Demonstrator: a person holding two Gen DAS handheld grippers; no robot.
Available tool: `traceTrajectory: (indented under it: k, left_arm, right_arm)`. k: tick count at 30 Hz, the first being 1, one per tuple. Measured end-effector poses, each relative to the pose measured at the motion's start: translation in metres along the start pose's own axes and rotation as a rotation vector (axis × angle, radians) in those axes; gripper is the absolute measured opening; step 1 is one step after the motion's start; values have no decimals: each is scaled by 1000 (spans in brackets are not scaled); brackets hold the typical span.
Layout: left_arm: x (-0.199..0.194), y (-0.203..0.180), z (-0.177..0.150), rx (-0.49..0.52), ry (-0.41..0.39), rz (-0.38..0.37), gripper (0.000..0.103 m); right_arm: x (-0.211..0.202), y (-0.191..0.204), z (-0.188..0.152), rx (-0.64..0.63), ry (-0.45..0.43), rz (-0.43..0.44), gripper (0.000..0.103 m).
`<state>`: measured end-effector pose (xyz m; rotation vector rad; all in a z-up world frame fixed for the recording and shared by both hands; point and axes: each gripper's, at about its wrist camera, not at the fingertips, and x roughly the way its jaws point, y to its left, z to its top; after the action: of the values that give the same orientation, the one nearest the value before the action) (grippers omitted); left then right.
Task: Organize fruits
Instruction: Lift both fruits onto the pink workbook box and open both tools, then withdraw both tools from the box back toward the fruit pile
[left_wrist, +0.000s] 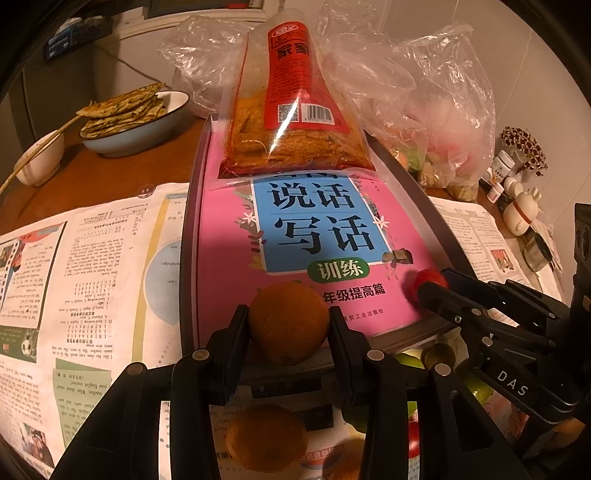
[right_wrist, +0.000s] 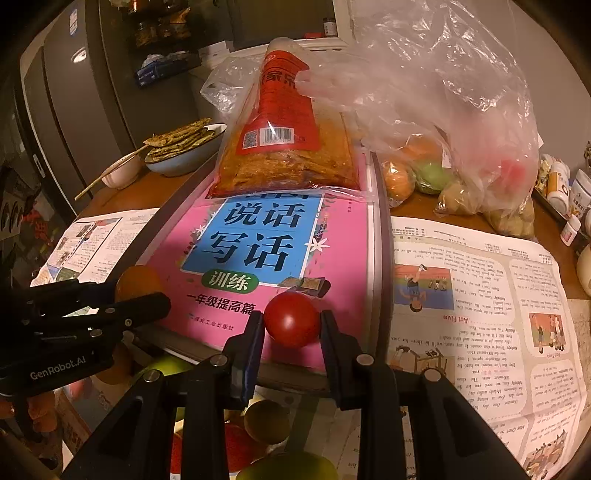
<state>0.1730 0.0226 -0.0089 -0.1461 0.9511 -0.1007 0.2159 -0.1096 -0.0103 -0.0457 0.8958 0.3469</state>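
My left gripper (left_wrist: 288, 325) is shut on an orange (left_wrist: 289, 322) and holds it over the near edge of a pink book (left_wrist: 295, 258) lying on a grey tray (left_wrist: 186, 258). My right gripper (right_wrist: 291, 325) is shut on a red tomato (right_wrist: 291, 319) over the same book (right_wrist: 266, 251). Each gripper shows in the other view: the right gripper (left_wrist: 430, 284) with the tomato, the left gripper (right_wrist: 147, 291) with the orange (right_wrist: 136, 282). Loose fruits lie below: an orange (left_wrist: 266, 437), a green apple (right_wrist: 288, 467), a kiwi (right_wrist: 266, 421).
A red-labelled snack bag (left_wrist: 295, 110) lies on the far end of the book. A clear plastic bag of fruit (right_wrist: 461, 147) sits at the back right. A bowl of flatbreads (left_wrist: 136, 118) and a small cup (left_wrist: 40, 158) stand at the back left. Newspaper (right_wrist: 480, 314) covers the table.
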Motion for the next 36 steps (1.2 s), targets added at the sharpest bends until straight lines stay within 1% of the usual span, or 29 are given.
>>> traceTrajectory:
  k: [7, 12, 17, 20, 23, 25, 27, 29, 33, 35, 36]
  left_arm:
    - [-4, 3, -1, -11, -6, -2, 44]
    - [-11, 4, -1, -15, -23, -5, 49]
    - [-17, 5, -3, -22, -36, -16, 50]
    - [-22, 4, -4, -27, -50, -25, 55]
    - [-29, 5, -5, -34, -65, -29, 59]
    - [-35, 6, -5, -41, -78, -32, 64]
    - [-41, 7, -5, -44, -94, -29, 65]
    - [-47, 9, -5, -46, -108, -24, 69]
    - [-59, 12, -7, -56, -130, -20, 72]
    - [-65, 14, -8, -60, -139, -21, 74]
    - [-67, 14, -9, -60, -142, -19, 75]
  right_arm:
    - [-4, 0, -2, 7, -6, 2, 31]
    - [-8, -1, -3, 16, -16, 4, 36]
    - [-16, -1, -5, 16, -32, 3, 37]
    - [-20, -2, -5, 16, -43, -1, 42]
    - [-25, -3, -6, 18, -57, -6, 44]
    - [-30, -3, -7, 20, -66, -9, 44]
    - [-34, -5, -8, 26, -78, -10, 46]
    - [-39, -5, -9, 30, -89, -10, 51]
    - [-49, -5, -10, 35, -111, -11, 54]
    - [-55, -5, -11, 37, -123, -15, 61]
    - [-58, -5, -11, 37, -127, -13, 62]
